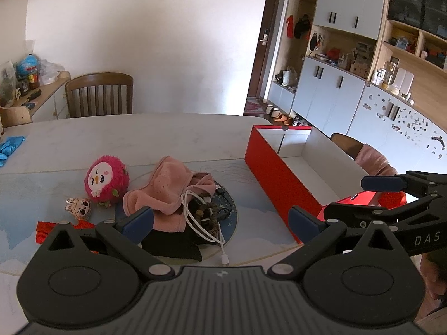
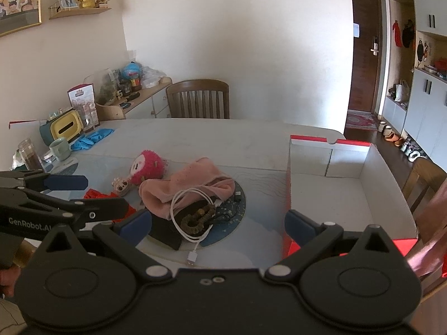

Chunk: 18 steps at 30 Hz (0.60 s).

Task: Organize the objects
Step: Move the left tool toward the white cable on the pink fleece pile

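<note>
A pile lies on a round dark mat (image 1: pixel 232 217) on the table: a pink cloth (image 1: pixel 167 192), a white USB cable (image 1: pixel 195 220), a brown bead bracelet (image 2: pixel 195 219) and a black item (image 1: pixel 173 247). A pink plush toy (image 1: pixel 106 178), a small doll head (image 1: pixel 79 208) and a red item (image 1: pixel 46 230) lie to its left. An open red box (image 1: pixel 275 178) with a white inside stands to the right. My left gripper (image 1: pixel 220 220) is open above the pile. My right gripper (image 2: pixel 218 222) is open, between the pile and the box. Both are empty.
Blue gloves (image 2: pixel 90 138), a green mug (image 2: pixel 60 148), a jar (image 2: pixel 29 155) and a tissue holder (image 2: pixel 65 127) sit at the table's left. A wooden chair (image 2: pixel 198 99) stands behind the table, another (image 2: pixel 424 180) at right. A sideboard (image 2: pixel 139 97) stands by the wall.
</note>
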Tool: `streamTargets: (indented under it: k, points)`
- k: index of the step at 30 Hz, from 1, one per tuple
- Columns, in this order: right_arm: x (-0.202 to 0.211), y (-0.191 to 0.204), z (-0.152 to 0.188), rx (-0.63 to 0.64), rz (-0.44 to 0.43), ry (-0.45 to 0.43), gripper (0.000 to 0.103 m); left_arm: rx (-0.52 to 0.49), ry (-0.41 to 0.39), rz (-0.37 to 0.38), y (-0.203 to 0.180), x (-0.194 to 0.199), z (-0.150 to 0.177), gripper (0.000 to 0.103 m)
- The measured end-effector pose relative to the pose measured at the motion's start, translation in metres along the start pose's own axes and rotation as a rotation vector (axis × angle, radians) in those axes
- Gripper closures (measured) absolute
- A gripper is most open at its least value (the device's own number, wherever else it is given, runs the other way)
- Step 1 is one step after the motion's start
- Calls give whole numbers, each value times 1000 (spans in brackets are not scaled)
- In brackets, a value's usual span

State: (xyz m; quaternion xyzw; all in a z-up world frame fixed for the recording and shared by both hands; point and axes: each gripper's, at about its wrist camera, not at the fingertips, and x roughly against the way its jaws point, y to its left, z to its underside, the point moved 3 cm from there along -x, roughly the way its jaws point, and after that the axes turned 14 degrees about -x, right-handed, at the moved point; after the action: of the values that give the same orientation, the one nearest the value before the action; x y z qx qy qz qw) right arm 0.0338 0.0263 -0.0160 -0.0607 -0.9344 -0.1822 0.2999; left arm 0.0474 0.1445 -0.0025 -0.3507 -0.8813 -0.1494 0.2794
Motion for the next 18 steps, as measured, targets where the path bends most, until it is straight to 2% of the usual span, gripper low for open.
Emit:
streamTargets:
  k: [10,18]
  points:
    - [6,11,1,0,44,-49,1,-31,-35,47,11,2,-5,0]
    - [7,-14,-9,-35,105,-61,1,-21,-20,73,12,-13,-8,0]
